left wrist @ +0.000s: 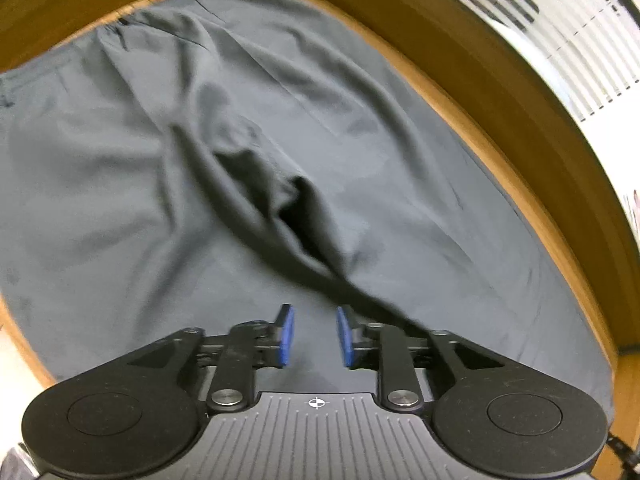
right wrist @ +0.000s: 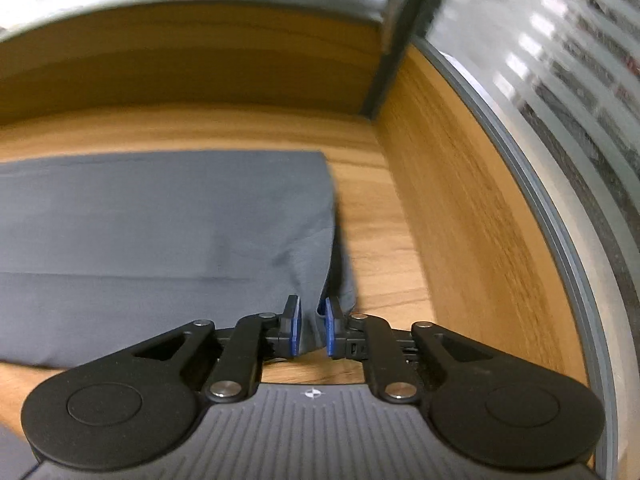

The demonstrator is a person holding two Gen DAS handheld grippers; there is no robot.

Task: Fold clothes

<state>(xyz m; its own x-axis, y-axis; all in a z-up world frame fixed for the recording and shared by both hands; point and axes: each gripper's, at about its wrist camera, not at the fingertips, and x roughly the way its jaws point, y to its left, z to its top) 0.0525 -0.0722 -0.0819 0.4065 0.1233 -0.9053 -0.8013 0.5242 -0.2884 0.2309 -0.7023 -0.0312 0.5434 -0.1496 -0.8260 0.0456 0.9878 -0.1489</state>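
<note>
Left tool (left wrist: 315, 336) hovers over a grey garment (left wrist: 248, 168) spread across the wooden bench (left wrist: 472, 120), its blue pads parted with nothing between them. A dark raised fold (left wrist: 288, 224) runs diagonally towards the right-hand pad. The cloth nearly reaches the bench edges, leaving only narrow wood strips. Right tool (right wrist: 313, 328) has its pads narrowly apart around the garment's corner (right wrist: 316, 280); whether they grip it is unclear. Bare wood lies to the right, bounded by wooden walls (right wrist: 460, 200) and frosted glass (right wrist: 560, 92).

No legible text, label or number shows in either view.
</note>
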